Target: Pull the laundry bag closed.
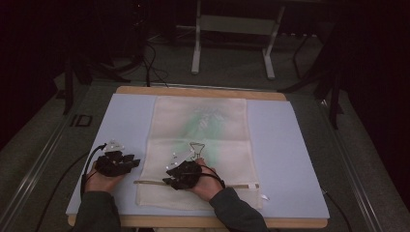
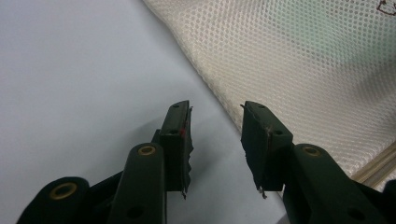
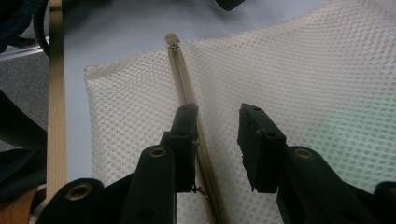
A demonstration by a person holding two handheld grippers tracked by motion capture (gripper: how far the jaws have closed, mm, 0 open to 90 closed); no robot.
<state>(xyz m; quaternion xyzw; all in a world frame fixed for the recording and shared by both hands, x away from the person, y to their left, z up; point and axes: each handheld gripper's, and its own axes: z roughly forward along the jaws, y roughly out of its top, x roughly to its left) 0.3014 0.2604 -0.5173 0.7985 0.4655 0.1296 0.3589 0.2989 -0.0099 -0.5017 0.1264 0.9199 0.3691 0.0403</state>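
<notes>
While mesh laundry bag [image 1: 199, 145] lies flat on pale blue mat [image 1: 125, 125], right gripper [image 3: 217, 126] hovers over bag's zipper [image 3: 184, 88], jaws apart, nothing pinched. Left gripper [image 2: 215, 126] rests beside bag's edge, jaws apart, empty. Green item inside bag, possibly clothing.

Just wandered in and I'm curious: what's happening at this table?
A person holds a hand-held gripper in each hand over a cream mesh laundry bag lying flat on a pale blue mat. The right hand-held gripper hovers open at the bag's zipper. The left hand-held gripper waits open beside the bag's edge.
</notes>
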